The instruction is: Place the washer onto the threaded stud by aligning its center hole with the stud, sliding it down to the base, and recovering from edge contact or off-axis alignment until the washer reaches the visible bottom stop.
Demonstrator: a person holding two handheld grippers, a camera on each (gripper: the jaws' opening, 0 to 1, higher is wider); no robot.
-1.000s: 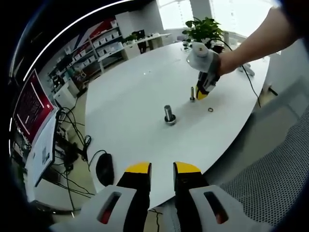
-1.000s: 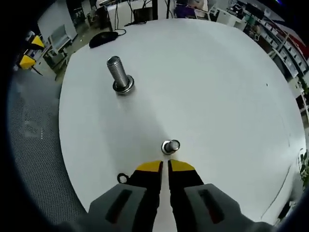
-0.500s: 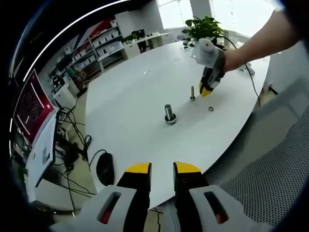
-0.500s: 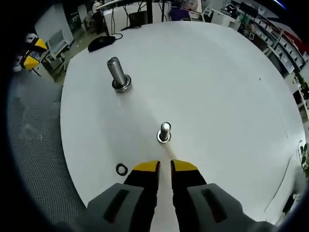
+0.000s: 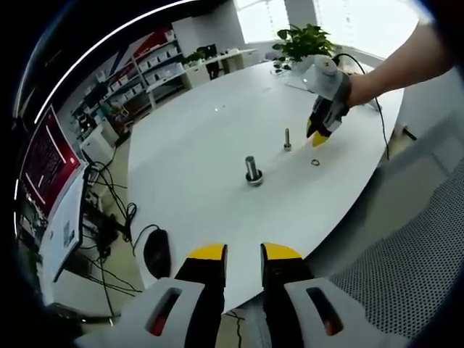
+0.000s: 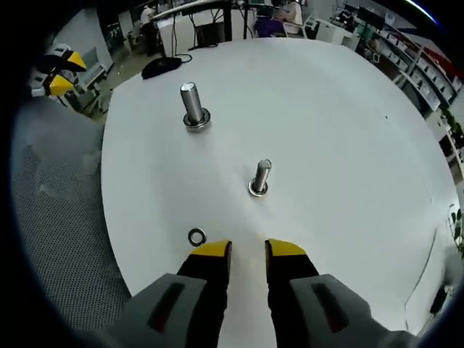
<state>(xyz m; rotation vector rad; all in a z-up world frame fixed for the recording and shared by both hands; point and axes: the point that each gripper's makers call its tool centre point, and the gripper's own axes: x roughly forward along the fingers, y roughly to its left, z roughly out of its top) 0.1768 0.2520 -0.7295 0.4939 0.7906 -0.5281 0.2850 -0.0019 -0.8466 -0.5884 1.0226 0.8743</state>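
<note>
On the white table [image 6: 341, 116] a slim threaded stud [image 6: 259, 177] stands upright with a ring-like collar at its base. A loose washer [image 6: 196, 236] lies flat left of my right gripper [image 6: 248, 250], which is open and empty, a short way back from the stud. A thicker bolt [image 6: 194, 106] stands farther off, a washer around its foot. In the left gripper view the right gripper [image 5: 320, 135] hovers beside the slim stud [image 5: 288, 139], with the loose washer [image 5: 316, 162] and the thick bolt [image 5: 252, 171] nearby. My left gripper [image 5: 243, 254] is open and empty past the table's [image 5: 203, 145] near edge.
A black mouse [image 5: 156, 254] with its cable lies at the table's edge, also the mouse [image 6: 161, 67]. A potted plant [image 5: 308, 40] and a cable sit at the far end. A red screen [image 5: 47, 156] and shelves stand beyond. Grey mesh floor surrounds the table.
My right gripper has gone from shut just above the slim stud to open, and has drawn back from it. The left gripper has held still.
</note>
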